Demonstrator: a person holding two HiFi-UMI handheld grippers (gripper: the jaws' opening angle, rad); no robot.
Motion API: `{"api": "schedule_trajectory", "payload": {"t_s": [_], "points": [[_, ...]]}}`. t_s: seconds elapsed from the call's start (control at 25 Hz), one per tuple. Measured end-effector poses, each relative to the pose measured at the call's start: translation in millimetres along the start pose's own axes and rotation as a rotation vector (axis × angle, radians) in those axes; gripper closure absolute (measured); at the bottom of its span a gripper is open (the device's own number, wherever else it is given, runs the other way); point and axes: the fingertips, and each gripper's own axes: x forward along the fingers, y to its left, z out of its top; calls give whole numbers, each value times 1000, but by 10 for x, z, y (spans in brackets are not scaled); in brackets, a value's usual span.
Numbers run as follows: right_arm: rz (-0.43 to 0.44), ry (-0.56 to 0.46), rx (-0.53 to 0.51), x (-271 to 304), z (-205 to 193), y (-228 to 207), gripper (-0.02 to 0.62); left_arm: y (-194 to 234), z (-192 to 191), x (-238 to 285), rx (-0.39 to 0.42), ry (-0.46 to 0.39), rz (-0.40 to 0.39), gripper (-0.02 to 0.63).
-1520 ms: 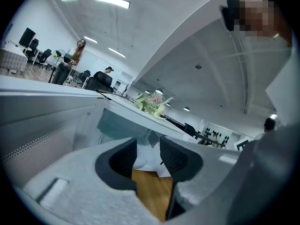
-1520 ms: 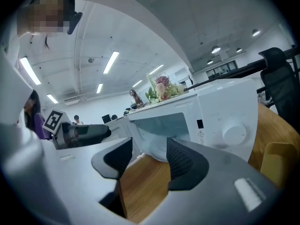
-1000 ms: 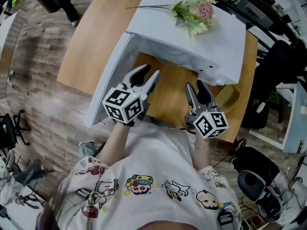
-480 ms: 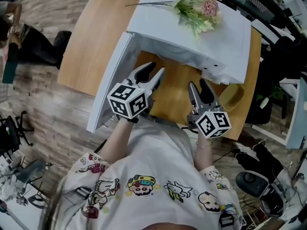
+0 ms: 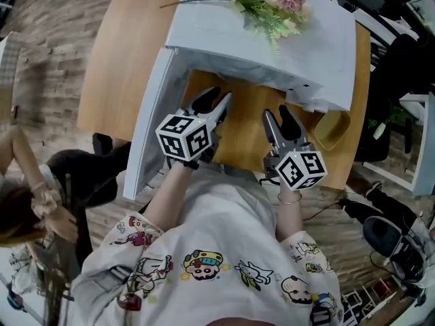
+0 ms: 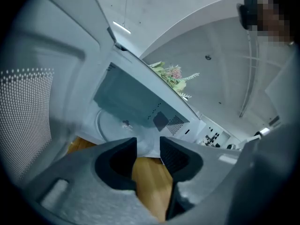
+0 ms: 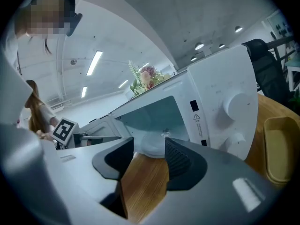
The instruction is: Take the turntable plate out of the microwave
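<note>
Before the microwave point(image 5: 272, 39), its door point(image 5: 146, 121) already open, I hold my left gripper point(image 5: 217, 99) and right gripper point(image 5: 275, 114) spread and empty, while the plate point(image 7: 150, 146) lies untouched inside, so reaching in, gripping and lifting are all left.

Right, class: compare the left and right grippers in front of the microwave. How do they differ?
The left gripper sits beside the open door; the right gripper sits nearer the yellow tray. The left gripper leans rightwards, the right gripper leans leftwards. Both are open, empty, above the table and aimed at the plate inside the microwave.
</note>
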Motion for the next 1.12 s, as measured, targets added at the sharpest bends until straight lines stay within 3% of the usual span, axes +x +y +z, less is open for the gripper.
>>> {"api": "schedule_trajectory", "payload": {"t_s": [0.64, 1.12], "points": [[-58, 19, 124, 87, -322, -310, 388, 411, -293, 333, -137, 28, 39, 457], [-36, 62, 177, 225, -549, -347, 390, 571, -477, 645, -227, 41, 57, 457]]}}
